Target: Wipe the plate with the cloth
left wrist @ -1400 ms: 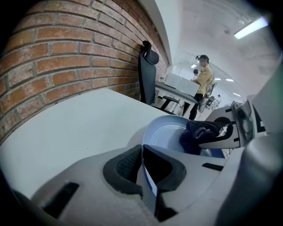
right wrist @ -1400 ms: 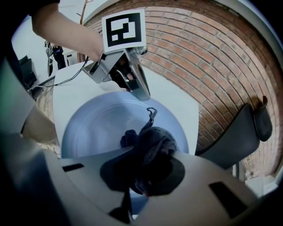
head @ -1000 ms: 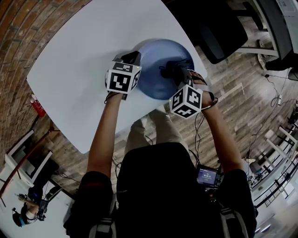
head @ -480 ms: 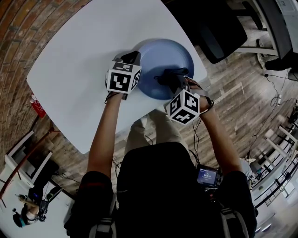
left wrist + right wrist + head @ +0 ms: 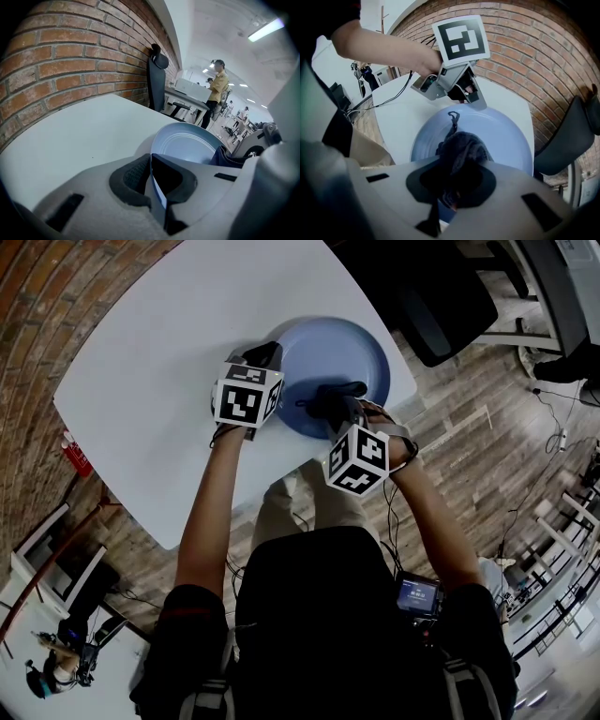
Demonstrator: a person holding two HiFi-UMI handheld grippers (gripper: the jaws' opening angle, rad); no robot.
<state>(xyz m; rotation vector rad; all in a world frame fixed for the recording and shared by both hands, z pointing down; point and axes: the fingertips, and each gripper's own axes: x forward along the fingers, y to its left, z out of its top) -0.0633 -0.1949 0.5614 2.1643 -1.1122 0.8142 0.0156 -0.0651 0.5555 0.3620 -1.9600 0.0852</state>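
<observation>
A: Where's the plate [image 5: 352,348]?
B: On the white bench [image 5: 159,390], at its right corner, w/ the bench's rounded edge close on 2 sides. Can't tell if it lies flat or is tipped a bit.
A: Facing which way?
B: Hollow side up, twd the head cam. It's round, so no long axis.
A: Left tongs [image 5: 152,183]?
B: Clenched on the plate's rim, left side. The thin blue edge runs right btwn the jaws in the left gripper view.
A: Right tongs [image 5: 449,190]?
B: Grasping the cloth [image 5: 461,145]. A bunched wad sticks out past the jaws, long axis along them, pointing across the plate twd the left tongs. One thin strand w/ a looped end trails further the same way. The wad is over the plate's near part, inside the rim, and looks to touch it.
A: Room to move?
B: The plate's far half is bare. There's lots of open bench to the left, past the left tongs. Right side is tight: bench edge just beside the plate, then a black chair [image 5: 441,301]. On the near side the bench edge is about under the right tongs.
A: Looks?
B: Plate is pale blue, smooth, w/ faint ring grooves round the middle & a raised rim. Cloth is dark, navy-ish, knit texture, crumpled. Brick wall [image 5: 61,56] behind the bench.
</observation>
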